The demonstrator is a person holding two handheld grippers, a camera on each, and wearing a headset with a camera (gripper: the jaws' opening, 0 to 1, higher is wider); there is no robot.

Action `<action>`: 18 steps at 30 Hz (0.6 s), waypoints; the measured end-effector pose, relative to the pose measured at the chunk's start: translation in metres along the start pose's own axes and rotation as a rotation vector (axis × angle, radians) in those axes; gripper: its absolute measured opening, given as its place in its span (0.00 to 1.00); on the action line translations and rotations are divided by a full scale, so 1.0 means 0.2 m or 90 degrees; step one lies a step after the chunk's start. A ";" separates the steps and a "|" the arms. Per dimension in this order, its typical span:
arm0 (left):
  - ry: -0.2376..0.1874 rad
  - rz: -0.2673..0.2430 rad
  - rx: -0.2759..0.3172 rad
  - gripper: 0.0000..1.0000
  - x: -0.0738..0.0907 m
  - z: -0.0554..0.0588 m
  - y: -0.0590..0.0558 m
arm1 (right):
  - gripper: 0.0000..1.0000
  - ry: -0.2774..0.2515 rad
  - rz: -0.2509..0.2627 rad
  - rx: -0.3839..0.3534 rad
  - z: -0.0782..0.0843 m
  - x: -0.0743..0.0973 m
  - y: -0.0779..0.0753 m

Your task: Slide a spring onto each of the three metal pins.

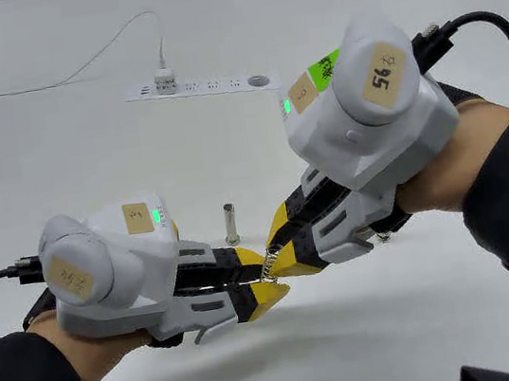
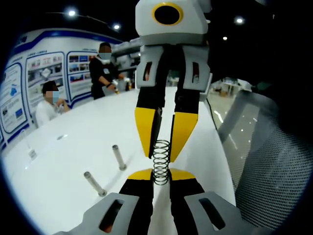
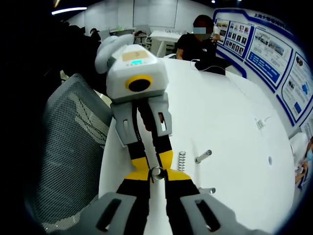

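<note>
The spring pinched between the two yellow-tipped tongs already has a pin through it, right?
Not quite: the spring pinched between the left tongs and right tongs is empty. The left gripper view shows two pins standing bare on the table.

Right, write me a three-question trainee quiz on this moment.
1. True or false: the left claw and right claw both grip one spring.
2. Pick one. The pins in the left gripper view are: A) lying flat; B) standing bare on the table; C) clamped in a claw.
3. Fill in: in the head view, a plug sits in the white ____ strip.
Key: 1 true; 2 B; 3 power.
</note>
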State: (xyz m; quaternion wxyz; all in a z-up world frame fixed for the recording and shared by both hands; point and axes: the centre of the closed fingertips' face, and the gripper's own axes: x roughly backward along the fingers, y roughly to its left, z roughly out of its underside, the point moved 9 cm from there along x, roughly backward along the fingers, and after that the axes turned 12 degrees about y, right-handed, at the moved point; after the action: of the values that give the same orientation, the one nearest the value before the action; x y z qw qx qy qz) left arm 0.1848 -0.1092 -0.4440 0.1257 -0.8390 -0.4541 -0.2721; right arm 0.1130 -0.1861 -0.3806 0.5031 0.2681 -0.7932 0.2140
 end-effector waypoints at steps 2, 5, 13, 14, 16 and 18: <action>0.002 0.002 0.008 0.15 0.00 0.00 0.00 | 0.12 0.002 0.004 -0.001 0.00 0.00 -0.01; 0.003 0.000 0.014 0.18 0.00 0.01 0.00 | 0.12 0.003 0.005 -0.006 0.01 0.01 -0.02; 0.004 -0.011 0.030 0.24 0.03 0.04 0.01 | 0.12 0.013 0.014 -0.016 0.04 0.03 -0.04; 0.004 -0.012 0.032 0.24 0.03 0.04 0.01 | 0.12 0.015 0.015 -0.017 0.04 0.03 -0.04; 0.005 -0.016 0.038 0.26 0.04 0.06 0.02 | 0.12 0.018 0.020 -0.020 0.06 0.04 -0.05; 0.006 -0.022 0.046 0.27 0.05 0.07 0.02 | 0.12 0.021 0.024 -0.026 0.08 0.06 -0.07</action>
State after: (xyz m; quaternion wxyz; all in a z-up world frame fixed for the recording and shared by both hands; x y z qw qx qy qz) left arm 0.1980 -0.0986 -0.4499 0.1535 -0.8246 -0.4775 -0.2615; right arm 0.1077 -0.2085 -0.3757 0.5171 0.2391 -0.7942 0.2115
